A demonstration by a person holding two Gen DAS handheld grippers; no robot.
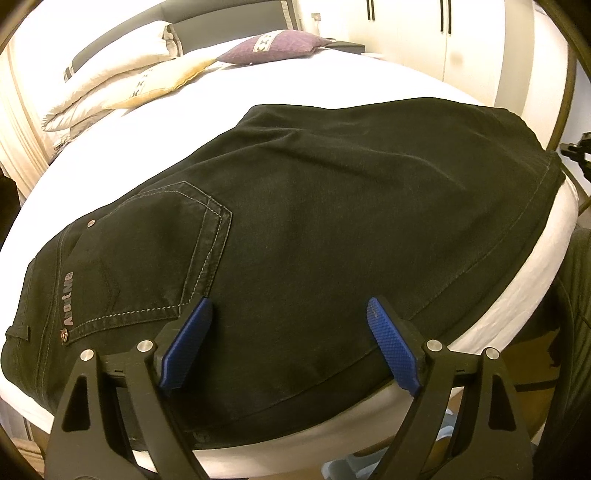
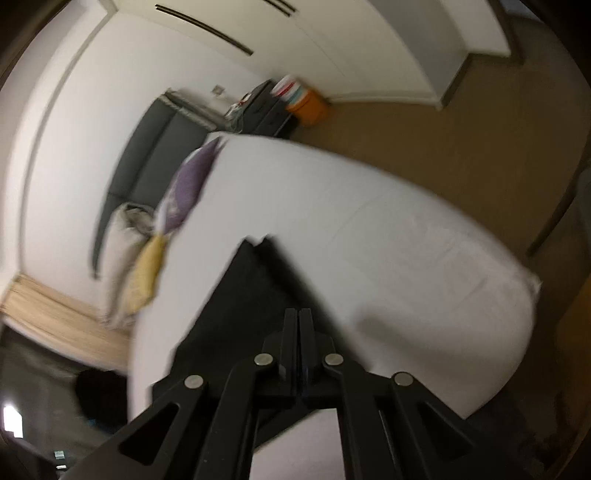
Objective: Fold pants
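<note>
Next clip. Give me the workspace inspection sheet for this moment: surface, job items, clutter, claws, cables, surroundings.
Surface: white-sheeted bed, sheet fairly smooth.
Job's things: black denim pants lying flat near the bed's edge, back pocket with "AboutMe" lettering facing up.
Clutter: purple cushion and cream pillows at the head end.
Claws: left claw open, blue pads over the pants; right claw shut, view blurred, whether it pinches cloth cannot be told.
Cables: nothing seen.
Surroundings: white wardrobe doors, brown floor.

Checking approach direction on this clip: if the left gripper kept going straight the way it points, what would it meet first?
Most likely the black pants spread on the bed. The open left gripper aims at the cloth just right of the back pocket; depth is unclear.
</note>
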